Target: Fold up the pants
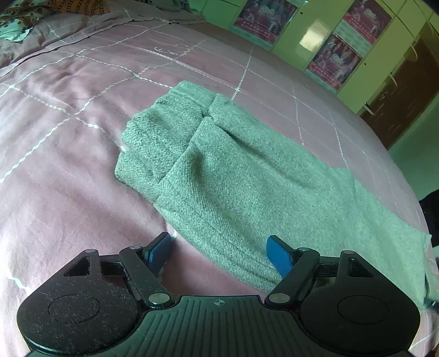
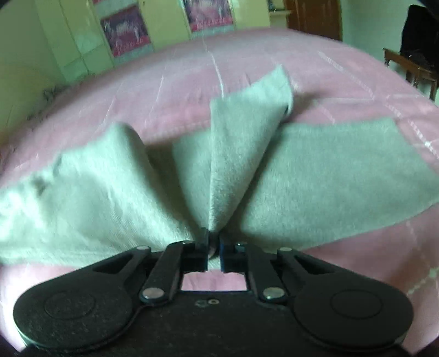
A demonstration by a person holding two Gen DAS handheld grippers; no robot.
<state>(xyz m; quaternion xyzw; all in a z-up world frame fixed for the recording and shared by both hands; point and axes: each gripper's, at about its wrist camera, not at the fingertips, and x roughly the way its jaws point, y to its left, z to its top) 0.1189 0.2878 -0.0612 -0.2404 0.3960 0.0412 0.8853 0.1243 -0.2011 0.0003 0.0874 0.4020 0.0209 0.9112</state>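
Grey-green knit pants [image 1: 233, 170] lie on a pink quilted bed [image 1: 68, 123], waist at the far end, legs running toward the lower right. My left gripper [image 1: 219, 252] is open and empty, its blue fingers [image 1: 279, 258] straddling the near edge of a pant leg. In the right wrist view my right gripper [image 2: 212, 241] is shut on a pinched fold of the pants [image 2: 233, 164], which rises as a ridge from the jaws. The view is blurred.
Green wardrobe doors with posters [image 1: 334, 57] stand beyond the bed. A patterned pillow [image 1: 19, 22] lies at the far left. A dark wooden chair [image 2: 411, 68] stands beyond the bed's right edge. The bed [image 2: 356, 82] surrounds the pants.
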